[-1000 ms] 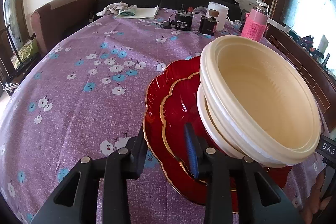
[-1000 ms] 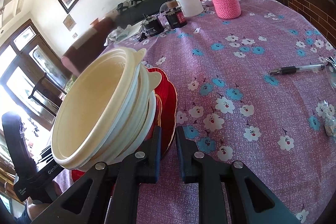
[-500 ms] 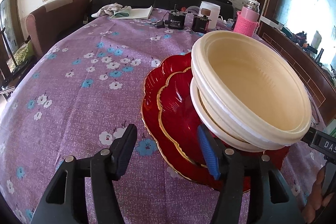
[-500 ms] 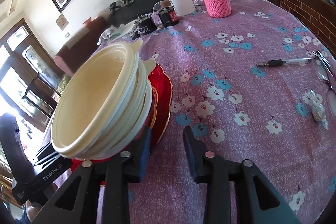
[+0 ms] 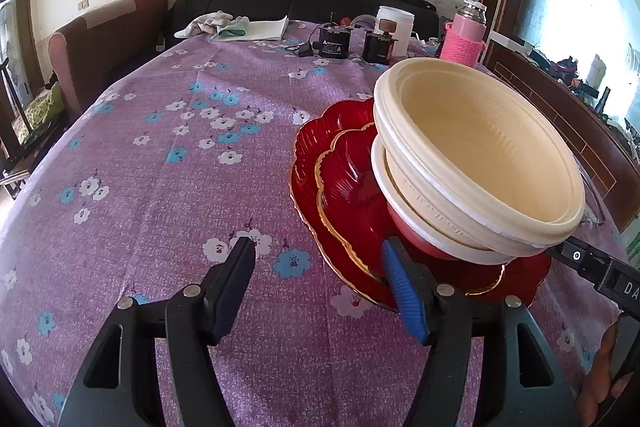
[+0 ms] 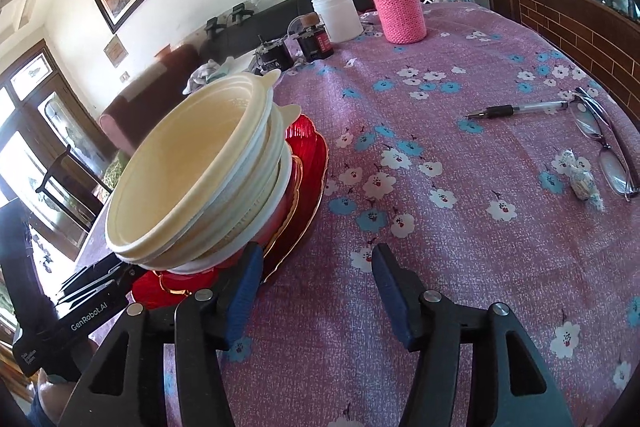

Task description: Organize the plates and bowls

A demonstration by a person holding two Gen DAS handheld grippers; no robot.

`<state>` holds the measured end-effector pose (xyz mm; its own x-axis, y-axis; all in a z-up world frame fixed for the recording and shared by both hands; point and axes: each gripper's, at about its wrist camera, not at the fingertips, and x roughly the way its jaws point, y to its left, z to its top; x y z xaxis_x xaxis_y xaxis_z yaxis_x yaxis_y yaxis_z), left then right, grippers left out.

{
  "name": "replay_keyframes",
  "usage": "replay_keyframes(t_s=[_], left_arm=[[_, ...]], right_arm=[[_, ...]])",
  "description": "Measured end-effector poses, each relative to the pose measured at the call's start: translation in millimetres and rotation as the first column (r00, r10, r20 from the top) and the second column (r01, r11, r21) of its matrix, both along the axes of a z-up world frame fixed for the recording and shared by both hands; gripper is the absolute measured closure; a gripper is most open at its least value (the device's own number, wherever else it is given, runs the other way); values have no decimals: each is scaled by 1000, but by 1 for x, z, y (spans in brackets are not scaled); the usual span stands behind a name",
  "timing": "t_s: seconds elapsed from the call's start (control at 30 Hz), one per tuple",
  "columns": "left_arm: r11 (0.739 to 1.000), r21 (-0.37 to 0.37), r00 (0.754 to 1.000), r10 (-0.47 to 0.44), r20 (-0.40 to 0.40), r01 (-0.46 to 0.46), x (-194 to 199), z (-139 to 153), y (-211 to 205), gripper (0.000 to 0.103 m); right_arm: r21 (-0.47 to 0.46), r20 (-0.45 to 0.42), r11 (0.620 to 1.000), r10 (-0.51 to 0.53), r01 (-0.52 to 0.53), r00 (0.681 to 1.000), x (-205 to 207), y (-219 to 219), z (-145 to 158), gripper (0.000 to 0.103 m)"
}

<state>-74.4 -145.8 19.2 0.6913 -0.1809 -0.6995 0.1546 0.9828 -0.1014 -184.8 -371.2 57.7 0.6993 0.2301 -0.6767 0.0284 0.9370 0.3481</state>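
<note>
Jaws, left gripper (image 5: pixel 318 279): spread, and they have just been opening; the near rim of the red plates lies at the right finger, but nothing is pinched between the pads.
Jaws, right gripper (image 6: pixel 316 281): spread too, also just opening; only tablecloth shows between them, and the left finger stands just beside the plate rim.
Stack: two red plates (image 5: pixel 352 195) with gold edges lie one in the other on the purple flowered tablecloth (image 5: pixel 160 167), toward the near edge of the table; on them sits a red bowl (image 5: pixel 416 243), then the cream bowls (image 5: pixel 492 151) nested inside each other.
Step in hand, as I judge: letting go of the stack from both sides.
How to do it well: draw each gripper straight back along its own fingers, not sideways, so no finger catches the scalloped rim.
Risk: the cream bowls lean in both views, so a small knock may tip them.
Right part of the table: pen (image 6: pixel 520 110), glasses (image 6: pixel 608 147) and wrapped sweets (image 6: pixel 580 179) lie well apart from the stack; keep the right hand away from them.
</note>
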Motion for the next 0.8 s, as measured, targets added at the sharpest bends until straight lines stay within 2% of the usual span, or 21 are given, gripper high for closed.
replay_keyframes(t_s=[0.3,0.5,0.6,0.63,0.67,0.8], left_arm=[[1000,2,1000,-9,15,9,-5,1,2,33],[1000,-5,999,-10,31,10,-11,3,6,29],[1000,-16,999,-25,36,25,-13,3,8,25],[999,-18,999,-29,34,30,-14,3,9,21],[999,-21,999,-36,33,37,-14,3,9,18],[998,-35,998,-48,45,50,-15,5,12,12]], right_arm=[[-4,45,1000,-3,3,999,-13,1,1,39],[-30,114,1000,13,-9,993,-23,5,5,38],[-57,186,998,40,-30,982,-30,10,12,37],[-59,203,997,56,-45,978,-33,13,13,32],[-61,213,997,59,-47,975,-34,13,15,28],[-24,236,999,43,-39,971,-36,7,16,27]])
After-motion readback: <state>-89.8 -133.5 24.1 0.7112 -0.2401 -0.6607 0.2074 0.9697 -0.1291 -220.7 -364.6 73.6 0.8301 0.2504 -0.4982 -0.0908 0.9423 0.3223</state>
